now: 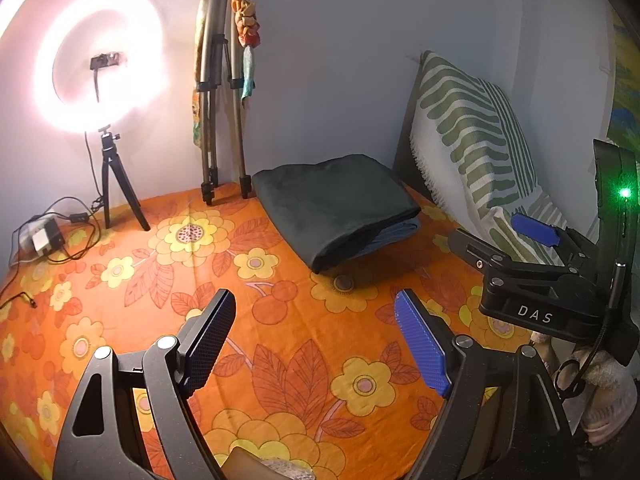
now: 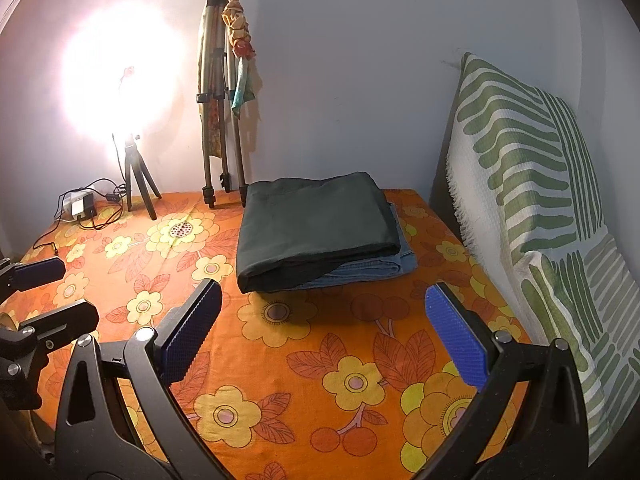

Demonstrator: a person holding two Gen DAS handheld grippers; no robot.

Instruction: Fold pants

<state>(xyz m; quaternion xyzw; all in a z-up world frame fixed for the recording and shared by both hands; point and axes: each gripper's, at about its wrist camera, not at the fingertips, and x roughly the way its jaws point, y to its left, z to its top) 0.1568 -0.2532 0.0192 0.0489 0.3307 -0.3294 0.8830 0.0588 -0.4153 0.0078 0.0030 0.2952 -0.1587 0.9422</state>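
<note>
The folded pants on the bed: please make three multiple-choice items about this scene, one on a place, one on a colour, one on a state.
1. Where does the dark green folded garment lie?
A. on the folded blue jeans
B. under the pillow
C. on the tripod

2. What is the main colour of the floral bedsheet?
A. grey
B. orange
C. purple

3. How is the left hand-held gripper?
A. shut on cloth
B. open, holding nothing
C. holding a cable

Answers: 1 A, blue denim shows beneath its front and right edges. 2 B, orange ground with yellow flowers. 3 B, its blue pads stand wide apart over bare sheet; the right hand-held gripper likewise.
</note>
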